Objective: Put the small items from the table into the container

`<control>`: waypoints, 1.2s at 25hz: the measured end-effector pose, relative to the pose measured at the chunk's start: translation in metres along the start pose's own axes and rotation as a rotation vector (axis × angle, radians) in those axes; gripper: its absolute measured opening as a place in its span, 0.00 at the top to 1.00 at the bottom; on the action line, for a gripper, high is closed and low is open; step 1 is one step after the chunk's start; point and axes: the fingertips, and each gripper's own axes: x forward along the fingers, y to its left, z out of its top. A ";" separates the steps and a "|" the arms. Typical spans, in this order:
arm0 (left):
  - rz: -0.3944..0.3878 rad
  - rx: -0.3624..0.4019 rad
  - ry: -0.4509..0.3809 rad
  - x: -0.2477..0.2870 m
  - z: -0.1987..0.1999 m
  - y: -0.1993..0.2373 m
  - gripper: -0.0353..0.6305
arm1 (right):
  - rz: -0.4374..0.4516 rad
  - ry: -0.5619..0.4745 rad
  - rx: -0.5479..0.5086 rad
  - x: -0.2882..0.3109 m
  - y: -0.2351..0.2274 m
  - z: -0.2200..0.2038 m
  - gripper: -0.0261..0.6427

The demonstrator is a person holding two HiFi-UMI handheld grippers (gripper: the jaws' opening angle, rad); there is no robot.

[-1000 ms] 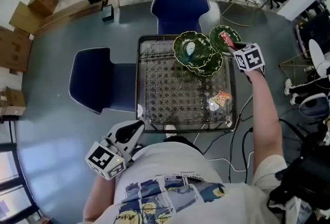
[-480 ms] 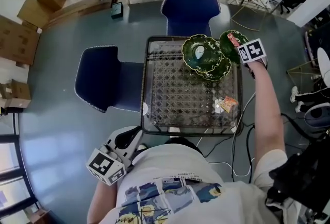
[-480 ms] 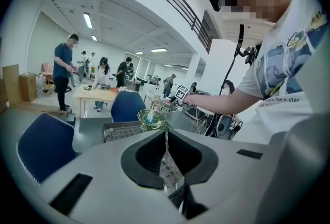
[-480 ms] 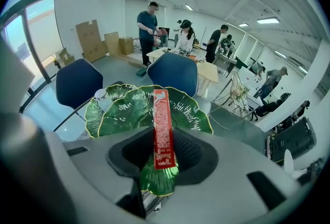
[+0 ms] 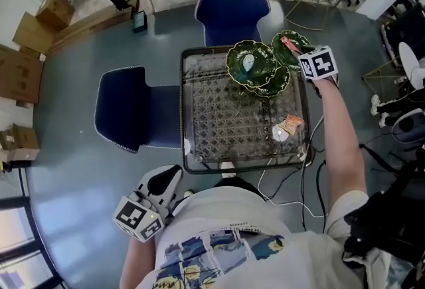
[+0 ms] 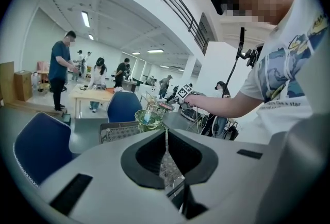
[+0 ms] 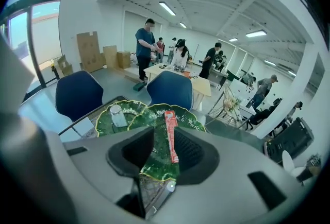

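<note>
1. Our right claw (image 7: 161, 143) points steeply down over the far right corner of the desk (image 5: 219, 121). Its jaws are partway apart and grip nothing.
2. Below the gap, the red packet (image 7: 171, 136) lies flat in the green dish (image 7: 188, 119), with its long axis running away from us, along the line of the jaws.
3. Just beside it, two more dishes (image 5: 255, 72) overlap, and one holds a small white pot (image 5: 247, 63).
4. Still out on the desk are the orange packet (image 5: 289, 125) and a white round piece (image 5: 279, 135). They lie just beside each other near the near right edge.
5. From the right claw both lie back toward us, down the same side of the desk. We judge the next reach to be a pull straight back and down, not across.
6. Our left claw (image 6: 166, 138) has its jaws closed on nothing and hangs off the near left corner, by our waist. It is well apart from those two things, so the right hand is the nearer one.
</note>
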 end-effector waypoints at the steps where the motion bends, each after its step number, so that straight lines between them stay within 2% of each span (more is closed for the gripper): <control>1: -0.007 0.001 -0.003 -0.003 -0.001 -0.001 0.93 | -0.005 -0.018 -0.009 -0.008 0.008 0.002 0.79; 7: -0.071 0.054 0.004 -0.033 -0.013 -0.007 0.93 | -0.017 -0.093 -0.023 -0.062 0.087 -0.013 0.79; 11: -0.100 0.053 -0.002 -0.057 -0.023 -0.002 0.93 | 0.062 -0.100 -0.023 -0.086 0.171 -0.039 0.79; 14: -0.141 0.056 0.010 -0.076 -0.031 -0.002 0.93 | 0.129 -0.090 0.007 -0.103 0.234 -0.067 0.88; 20: -0.170 0.048 0.028 -0.130 -0.056 -0.005 0.94 | 0.220 -0.060 0.007 -0.142 0.366 -0.112 0.92; 25: -0.221 0.071 0.058 -0.160 -0.084 -0.006 0.93 | 0.272 -0.065 0.032 -0.163 0.450 -0.131 0.92; 30: -0.239 0.048 0.072 -0.189 -0.112 -0.008 0.93 | 0.323 -0.080 0.014 -0.186 0.523 -0.133 0.92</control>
